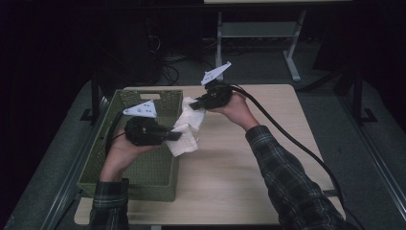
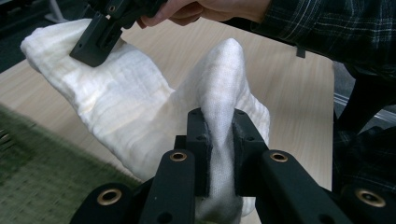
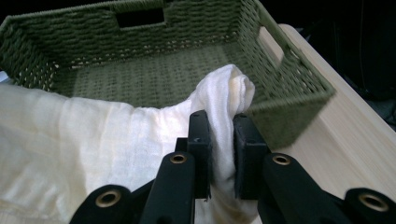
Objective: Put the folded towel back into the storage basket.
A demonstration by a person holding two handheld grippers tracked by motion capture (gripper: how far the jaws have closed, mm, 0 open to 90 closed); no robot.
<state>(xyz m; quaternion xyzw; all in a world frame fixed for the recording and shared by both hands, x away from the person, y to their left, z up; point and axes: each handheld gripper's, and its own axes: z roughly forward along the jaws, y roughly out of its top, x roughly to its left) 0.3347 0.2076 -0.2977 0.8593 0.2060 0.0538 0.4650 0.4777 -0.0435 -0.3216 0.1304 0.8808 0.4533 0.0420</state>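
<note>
The left gripper [image 2: 218, 140] and right gripper [image 3: 220, 140] each pinch a corner of the white crinkled cloth [image 1: 186, 132], held above the pale wooden table [image 1: 239, 163] beside the green woven basket [image 1: 143, 179]

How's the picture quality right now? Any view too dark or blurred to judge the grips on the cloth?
High view: dim, surroundings nearly black, cloth bright but soft. Left gripper view: sharp on the left gripper pinching cloth; basket corner smeared. Right gripper view: evenly lit, right gripper clamped on cloth clearly, basket weave crisp, no glare.
</note>
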